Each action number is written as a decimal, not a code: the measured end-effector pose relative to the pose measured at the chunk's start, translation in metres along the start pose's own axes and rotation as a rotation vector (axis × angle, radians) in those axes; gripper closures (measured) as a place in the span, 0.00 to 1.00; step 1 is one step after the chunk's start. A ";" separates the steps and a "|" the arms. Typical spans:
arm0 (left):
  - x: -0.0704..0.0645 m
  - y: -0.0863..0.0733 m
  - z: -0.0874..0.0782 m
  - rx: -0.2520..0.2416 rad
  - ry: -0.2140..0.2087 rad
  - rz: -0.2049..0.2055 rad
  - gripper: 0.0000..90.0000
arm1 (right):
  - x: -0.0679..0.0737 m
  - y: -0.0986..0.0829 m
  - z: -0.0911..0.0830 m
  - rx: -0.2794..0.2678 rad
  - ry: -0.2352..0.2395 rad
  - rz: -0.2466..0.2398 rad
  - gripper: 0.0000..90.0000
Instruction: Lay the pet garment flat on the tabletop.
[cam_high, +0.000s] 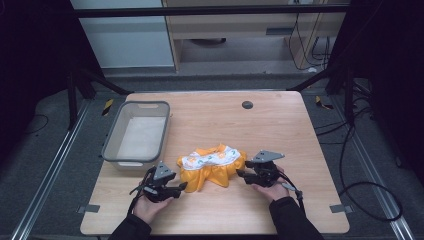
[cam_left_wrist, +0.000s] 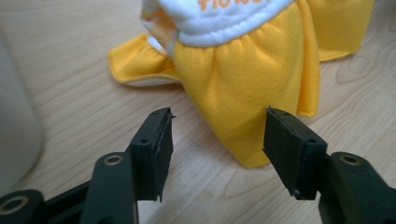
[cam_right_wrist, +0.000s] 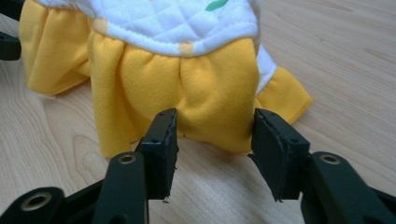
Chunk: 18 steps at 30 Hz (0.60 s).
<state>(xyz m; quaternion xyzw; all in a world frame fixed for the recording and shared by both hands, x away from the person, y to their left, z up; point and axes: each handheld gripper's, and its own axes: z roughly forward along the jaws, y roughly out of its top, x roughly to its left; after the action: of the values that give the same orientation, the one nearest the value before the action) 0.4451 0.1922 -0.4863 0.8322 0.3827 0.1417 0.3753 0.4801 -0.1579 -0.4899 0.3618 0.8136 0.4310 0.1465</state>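
From the high view, a small yellow cloth garment with a white quilted top (cam_high: 212, 166) lies crumpled on the light wooden table (cam_high: 280, 135). The left gripper (cam_high: 181, 187) sits just beside the garment's left edge, with its tips pointing at the cloth. The right gripper (cam_high: 241, 174) sits just beside the garment's right edge and points back at it. A grey plastic tub (cam_high: 113, 138) stands beyond the left gripper, near the garment.

In the left gripper view, the left gripper (cam_left_wrist: 218, 133) has its two black jaws spread wide with nothing between them. The yellow frill of the garment (cam_left_wrist: 247, 79) lies just ahead, and its hem sits near the right-hand jaw.

In the right gripper view, the right gripper (cam_right_wrist: 215, 140) is also wide apart and holds nothing. The garment (cam_right_wrist: 187, 88) lies right ahead, and its yellow hem reaches down between the two jaw tips.
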 end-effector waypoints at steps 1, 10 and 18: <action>0.000 0.000 0.002 0.005 -0.009 0.001 0.50 | 0.000 0.000 0.002 0.005 0.001 -0.002 0.59; 0.000 -0.001 0.009 0.064 -0.056 -0.026 0.90 | 0.001 0.000 0.000 0.043 0.029 -0.001 0.94; 0.001 0.005 -0.011 0.012 -0.089 -0.042 0.96 | 0.004 0.007 -0.013 0.050 0.055 0.006 0.96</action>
<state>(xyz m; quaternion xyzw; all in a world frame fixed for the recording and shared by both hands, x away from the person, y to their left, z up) 0.4432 0.1965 -0.4750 0.8316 0.3838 0.0943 0.3902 0.4732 -0.1600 -0.4766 0.3559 0.8268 0.4207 0.1135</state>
